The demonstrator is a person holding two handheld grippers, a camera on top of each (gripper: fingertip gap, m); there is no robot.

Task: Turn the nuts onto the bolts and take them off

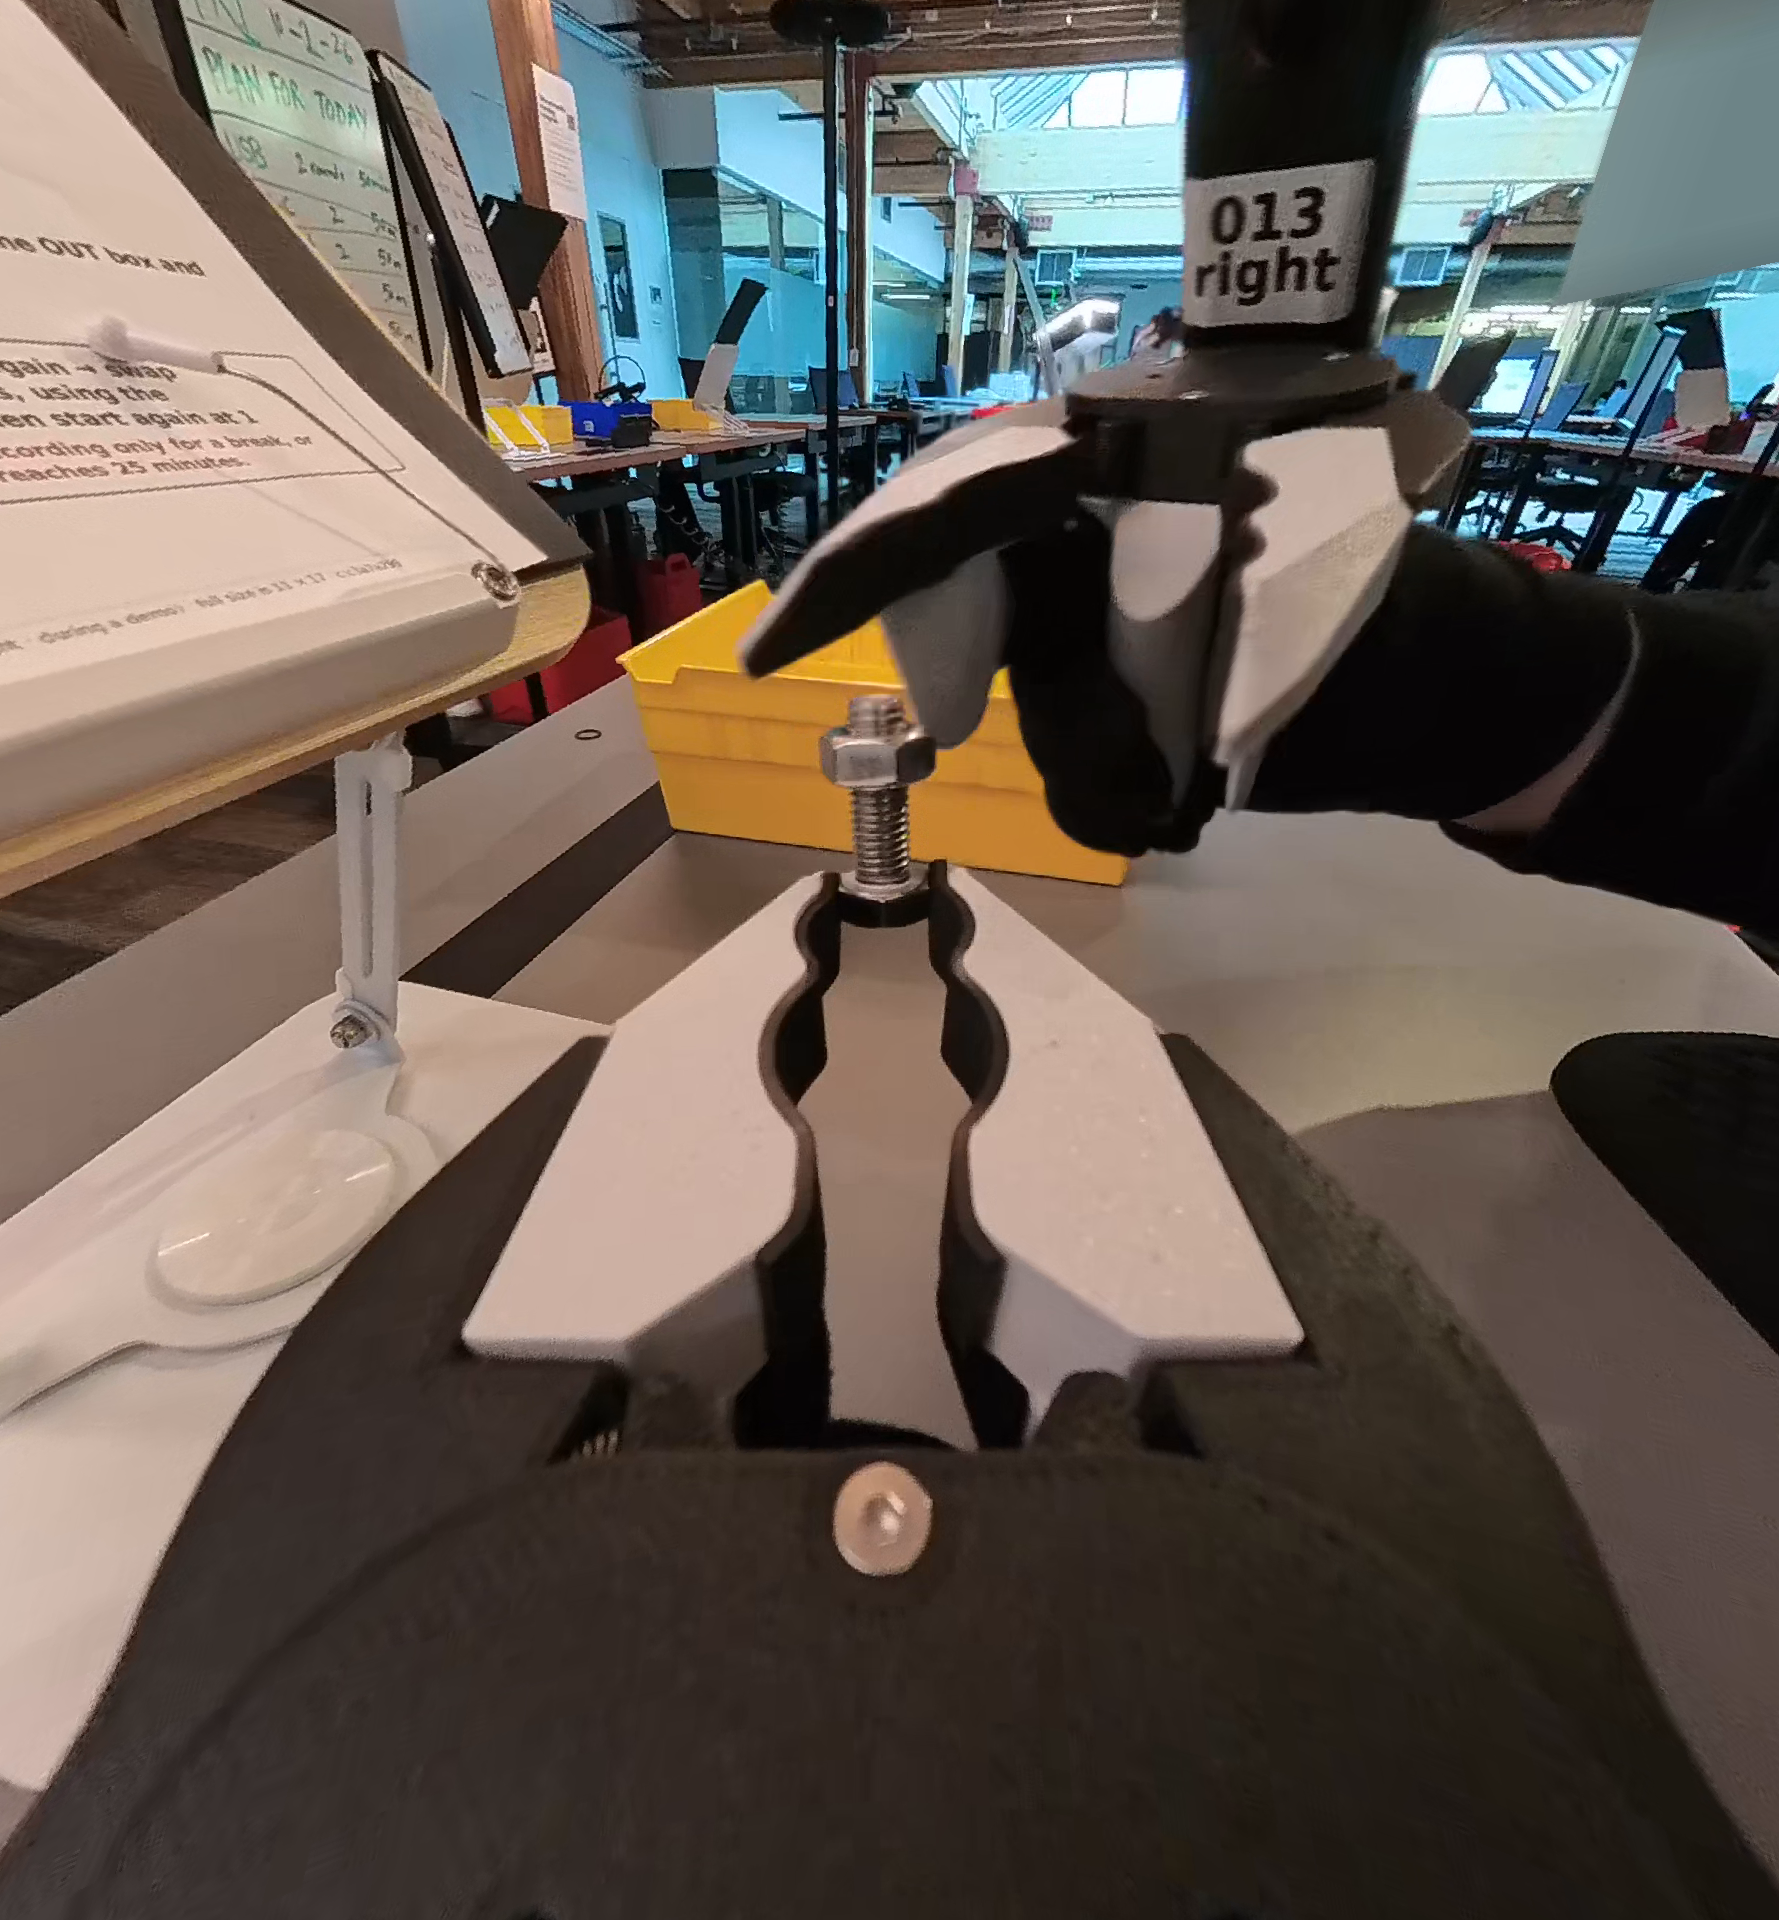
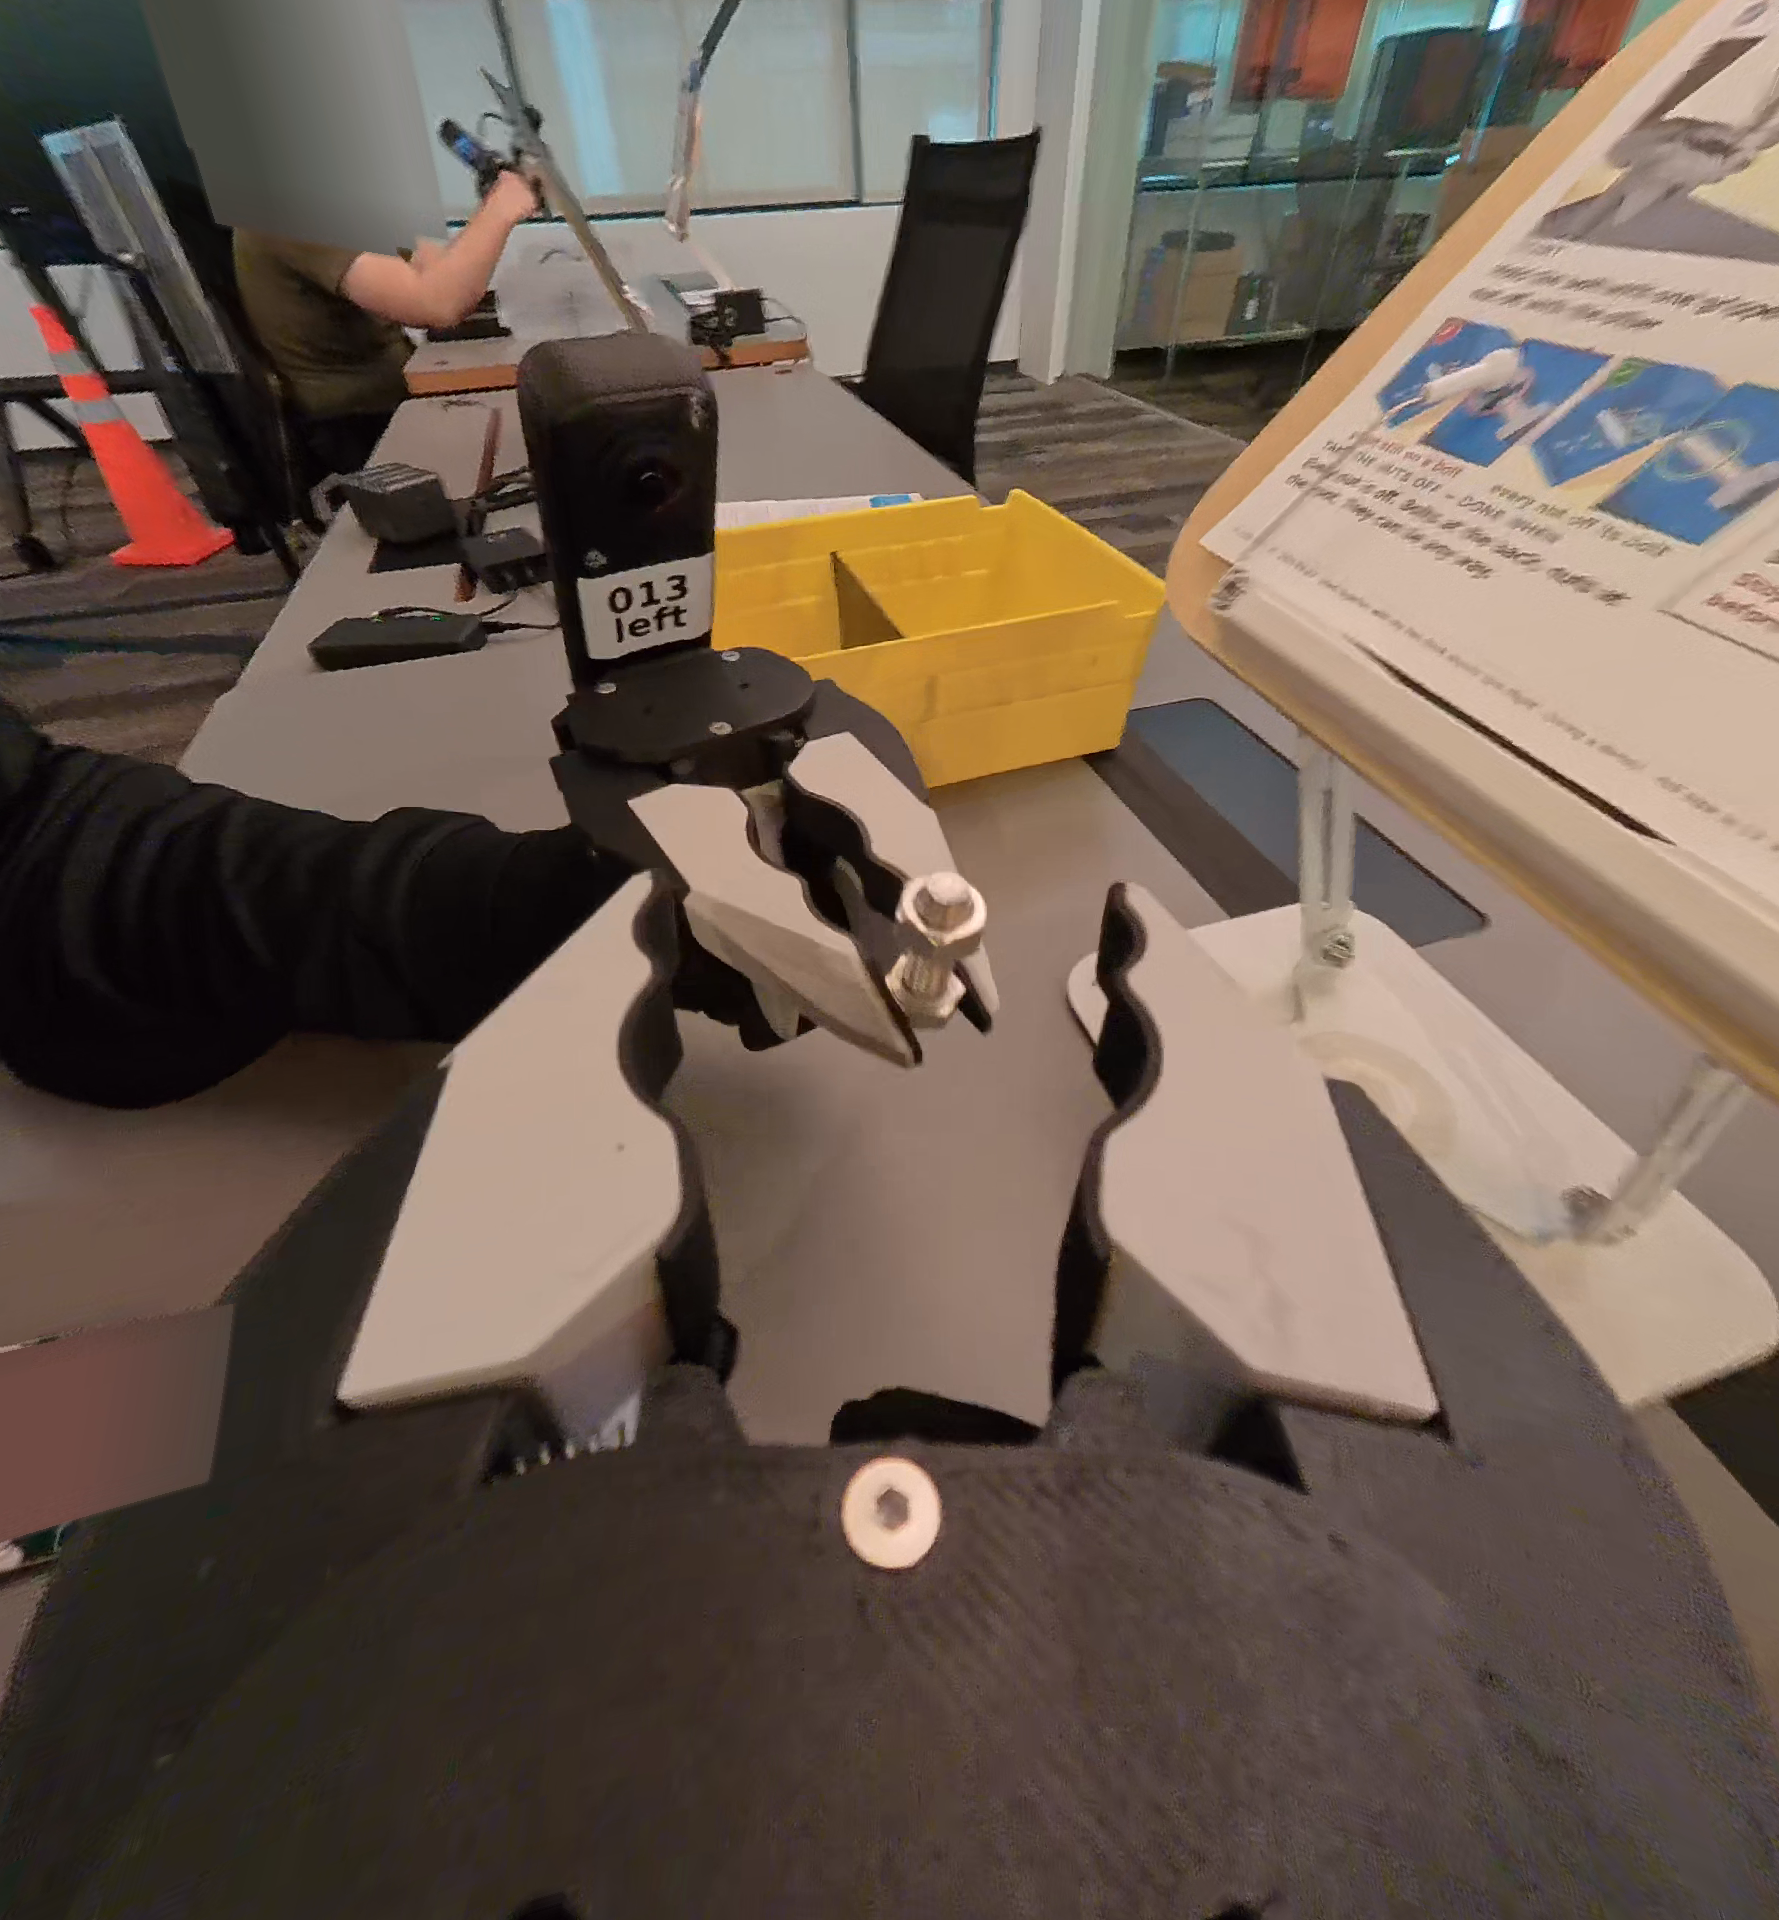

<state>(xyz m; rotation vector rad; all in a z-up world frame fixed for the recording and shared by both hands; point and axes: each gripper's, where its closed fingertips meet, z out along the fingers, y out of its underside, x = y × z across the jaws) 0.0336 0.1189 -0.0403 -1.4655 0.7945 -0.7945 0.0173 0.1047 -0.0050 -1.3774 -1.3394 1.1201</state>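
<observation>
Left claw (image 1: 883, 902) pinches the threaded steel bolt (image 1: 880, 821) by its head, frame centre; steel hex nut (image 1: 872, 756) near its tip. Right claw (image 2: 885, 925) spread wide. Risk: off-axis closing knocks the bolt askew or cross-threads the nut.

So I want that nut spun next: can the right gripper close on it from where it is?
Probably yes: the right gripper is open around the nut, with nothing between them.

The bolt (image 1: 880, 821) stands upright at the tips of the left gripper (image 1: 883, 899), the nut (image 1: 872, 756) near its top. Behind it a bin (image 1: 750, 769) sits on the desk (image 1: 1384, 935); the right gripper (image 1: 843, 665) hangs just above.
</observation>
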